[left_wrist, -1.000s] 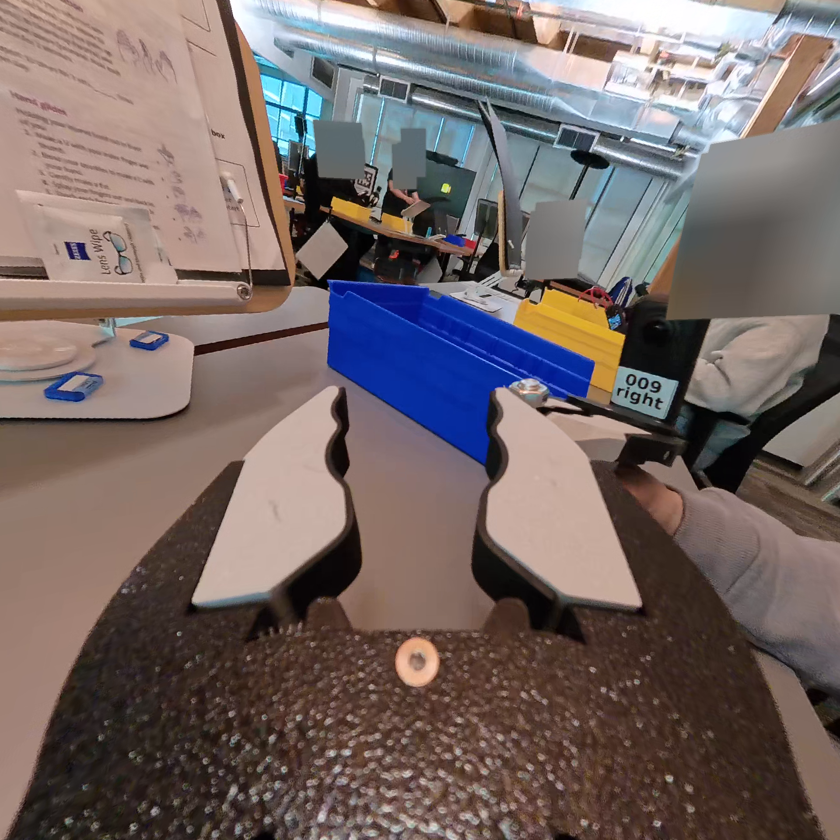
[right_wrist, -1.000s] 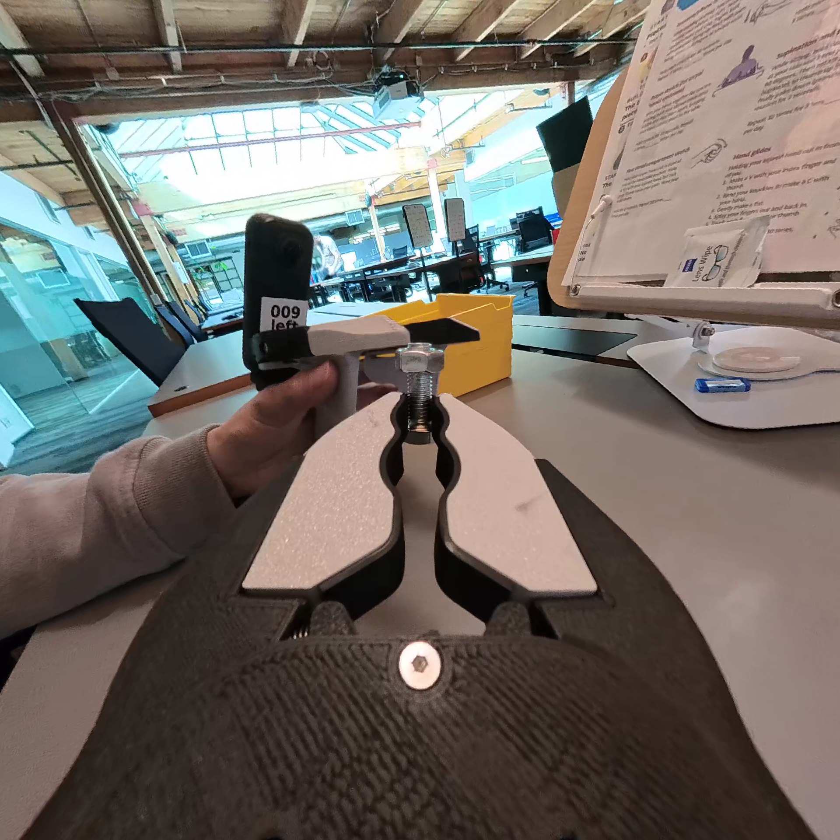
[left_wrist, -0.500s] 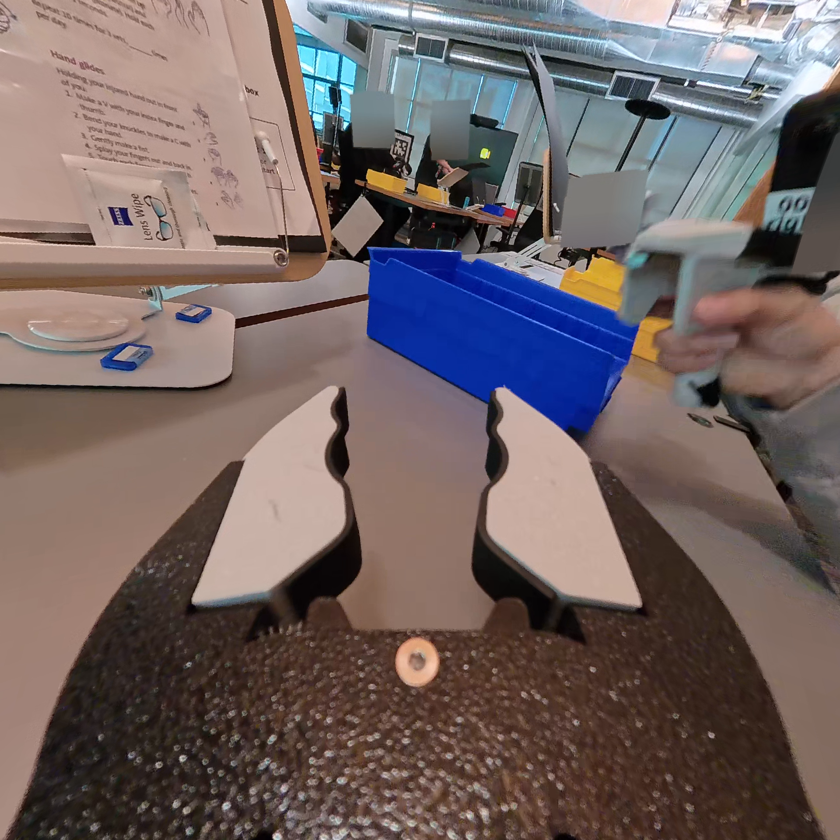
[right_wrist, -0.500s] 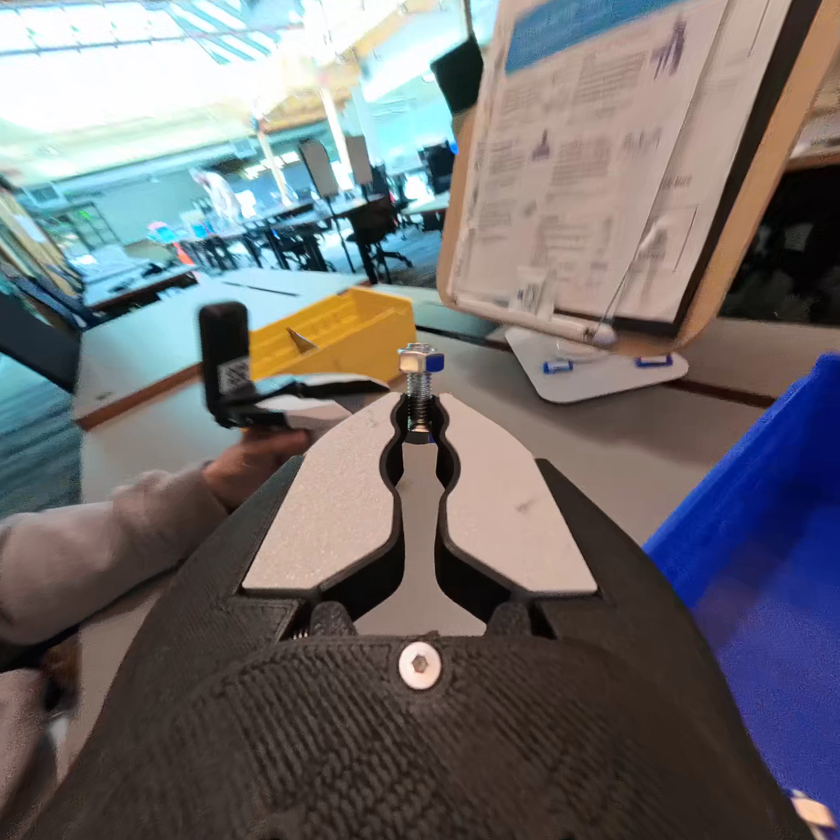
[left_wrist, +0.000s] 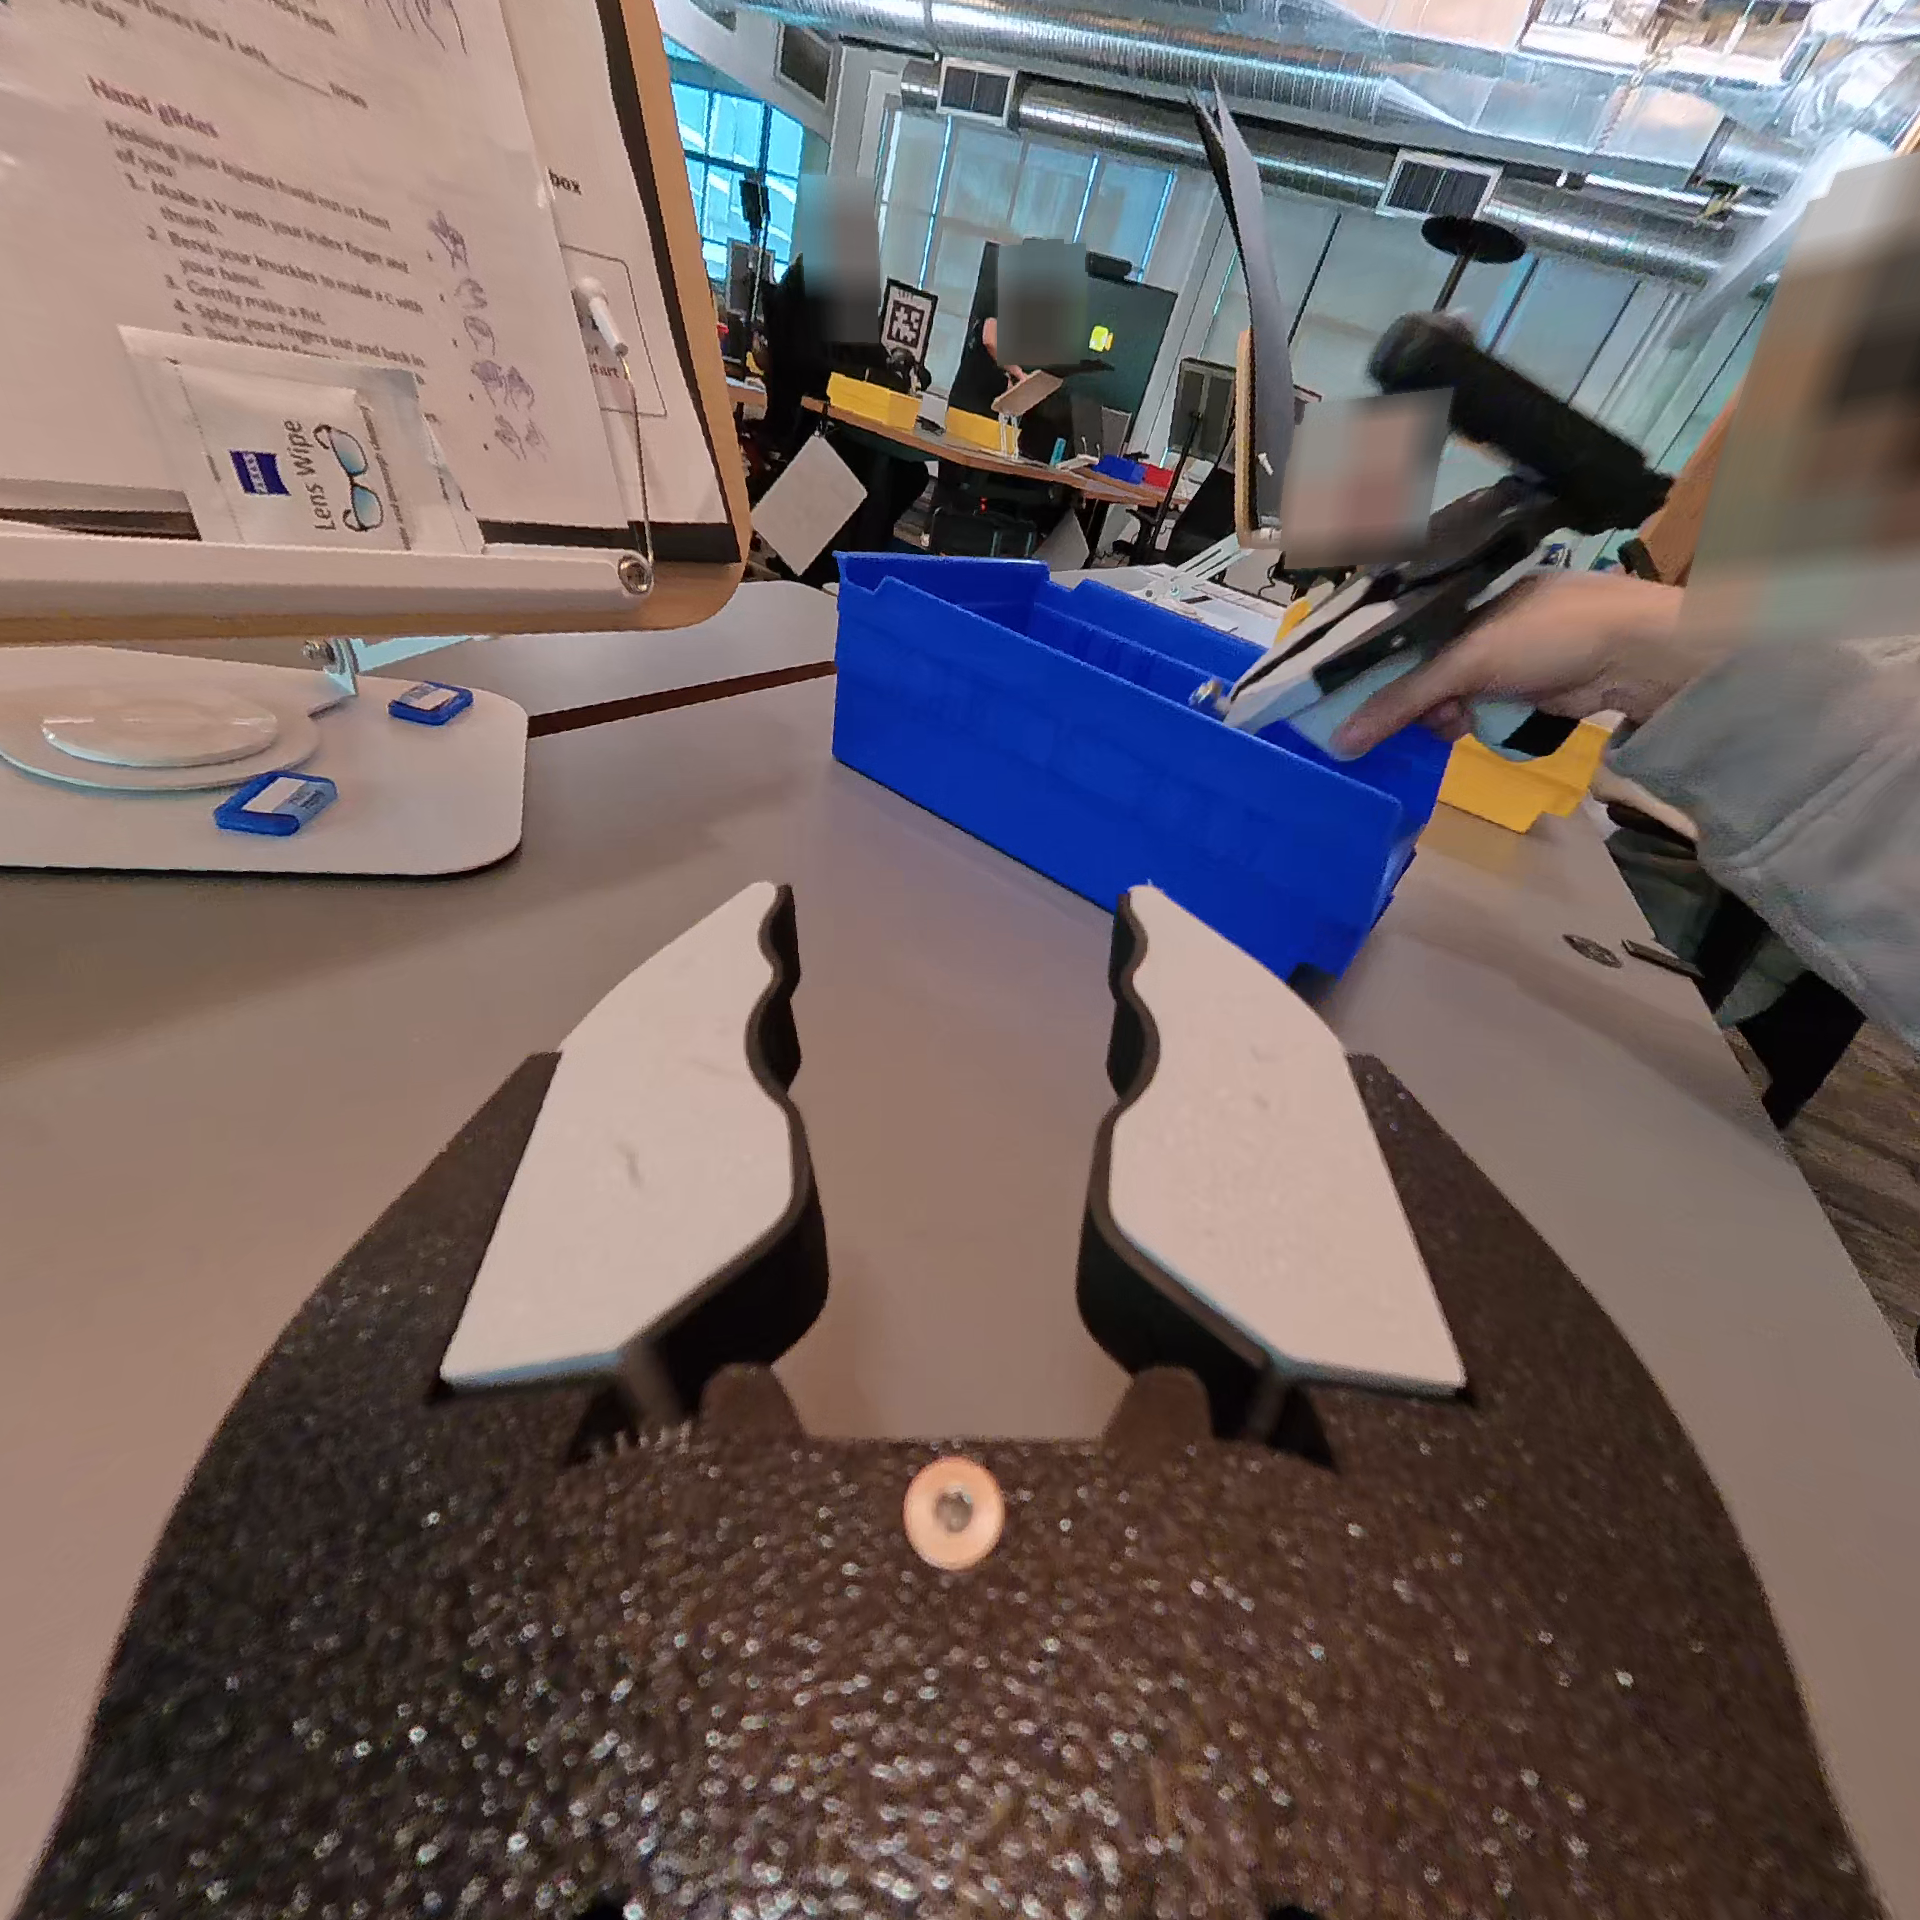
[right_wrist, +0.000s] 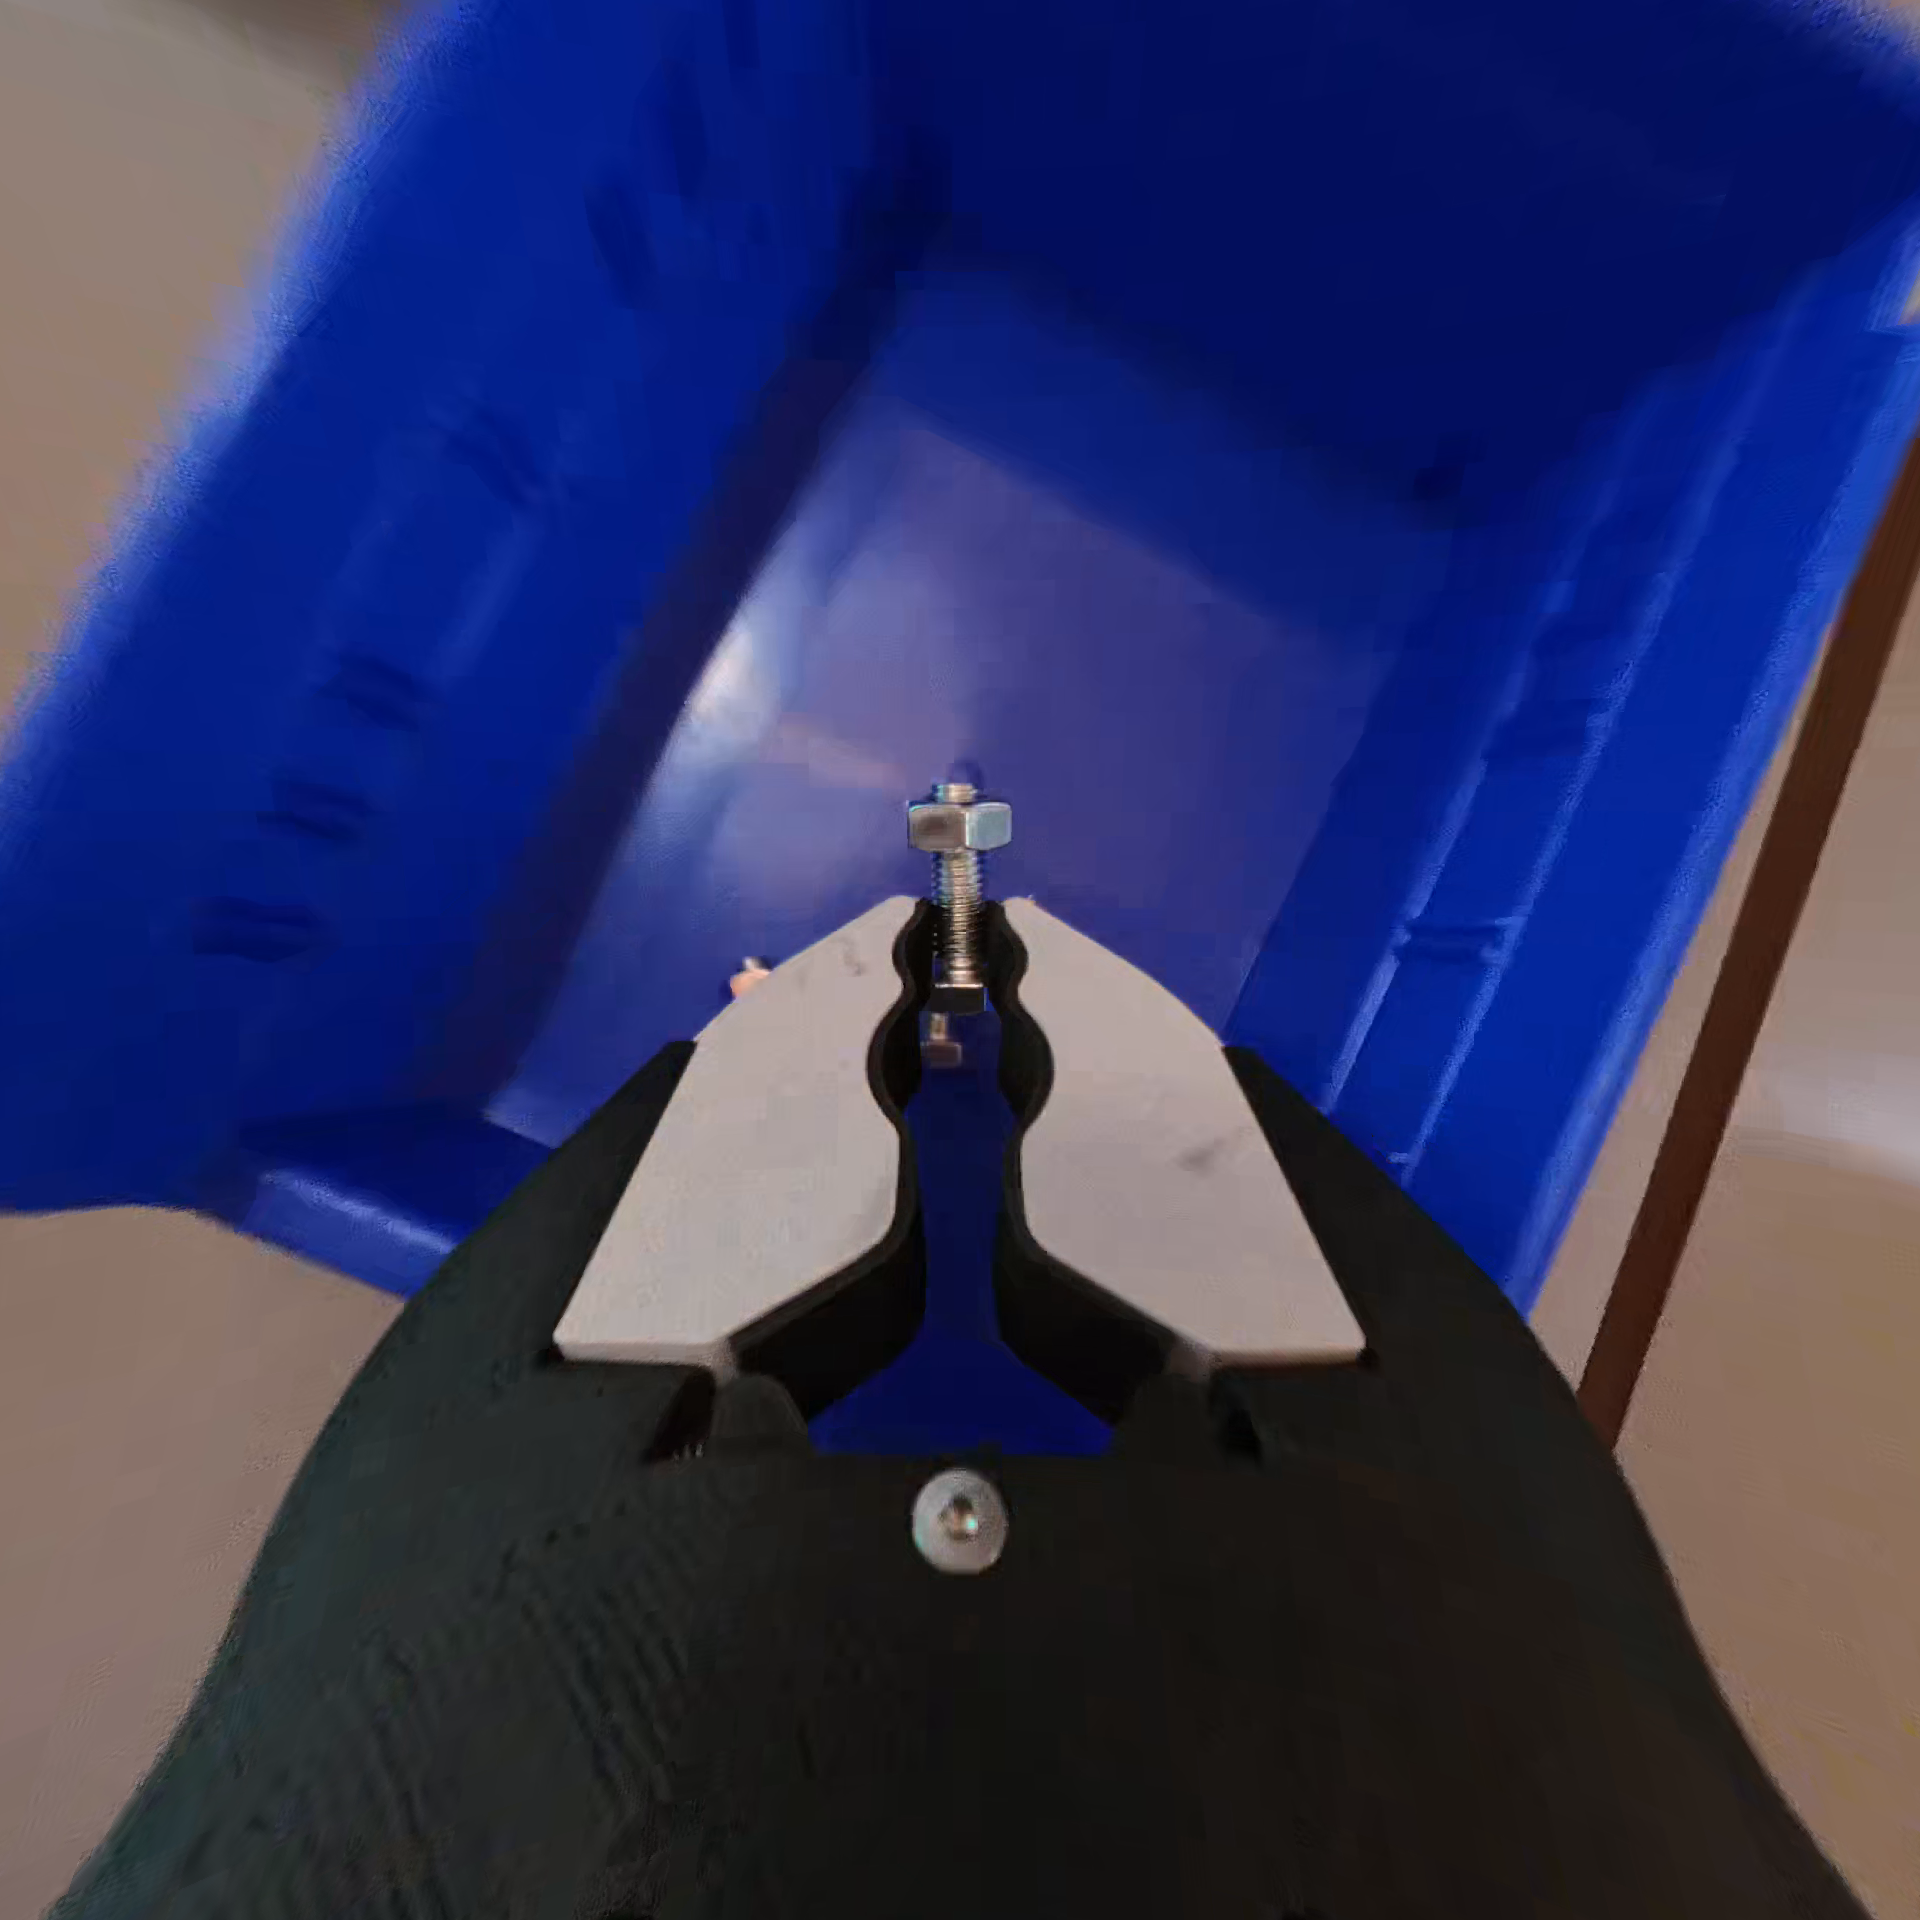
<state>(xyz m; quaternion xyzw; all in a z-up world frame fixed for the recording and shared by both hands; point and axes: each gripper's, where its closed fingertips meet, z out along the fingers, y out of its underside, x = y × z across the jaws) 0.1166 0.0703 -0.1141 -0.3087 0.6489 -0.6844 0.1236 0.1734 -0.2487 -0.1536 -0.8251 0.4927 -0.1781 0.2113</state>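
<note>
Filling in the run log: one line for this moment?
left gripper: open, empty, above table | right gripper: shut on bolt with nut, over blue bin

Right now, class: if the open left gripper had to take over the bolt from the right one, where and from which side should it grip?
Probably the hex nut end of the bolt: it juts clear beyond the right gripper fingers, above the blue bin. Come from the far end, opposite that gripper.

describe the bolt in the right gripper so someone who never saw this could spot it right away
Find the long blue bin on the grey table; the right gripper points down into it. Pinched between its pale fingertips is a silver bolt with a hex nut threaded near its far end. It is held above the bin floor, unlike the small fasteners lying below.
</note>
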